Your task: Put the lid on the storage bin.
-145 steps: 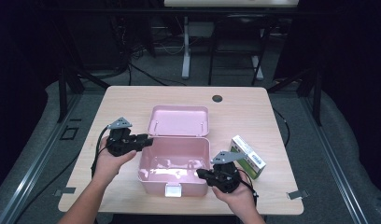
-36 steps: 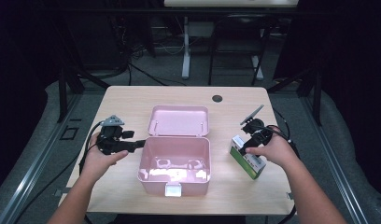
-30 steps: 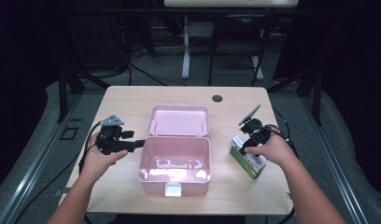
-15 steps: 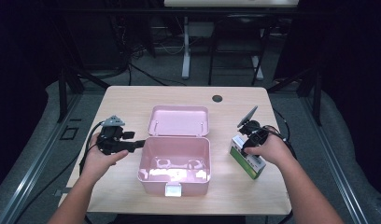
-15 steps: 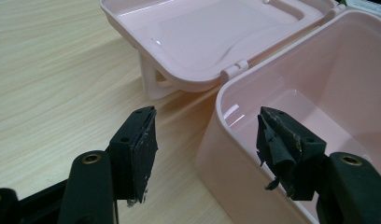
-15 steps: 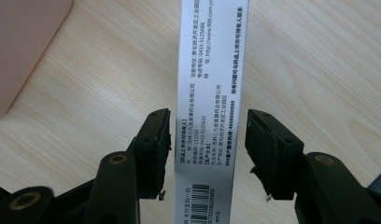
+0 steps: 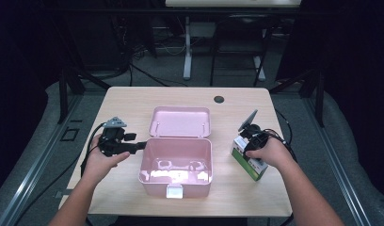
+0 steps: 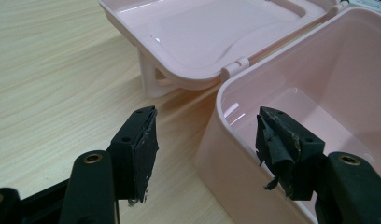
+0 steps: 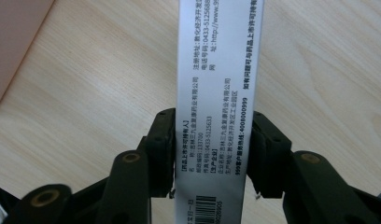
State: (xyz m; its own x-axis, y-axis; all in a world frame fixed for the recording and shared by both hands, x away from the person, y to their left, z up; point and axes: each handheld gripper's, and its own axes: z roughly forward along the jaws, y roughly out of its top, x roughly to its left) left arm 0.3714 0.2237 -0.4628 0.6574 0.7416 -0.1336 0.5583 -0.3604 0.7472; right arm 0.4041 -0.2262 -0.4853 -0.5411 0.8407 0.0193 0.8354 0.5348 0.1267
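My right gripper (image 9: 211,154) has just been closing its jaws on the medicine carton (image 9: 219,93); the pads sit flat against both long sides of the white printed face, so I read it as gripped, though not lifted; the carton rests on the table (image 7: 133,101) at about 3 o'clock from the pink box (image 7: 177,160), just beside its right wall but apart from it. My left gripper (image 8: 205,147) stands wide open, one pad outside the box's left wall, the other over the inside, neither pressing; it seems poised to steady the box, nothing held. The lid (image 7: 181,121) lies thrown back at 12 o'clock, so opening is done; the box interior looks bare of any carton. Left to do, as I judge it: lift the carton, carry it toward 9 o'clock, set it inside.
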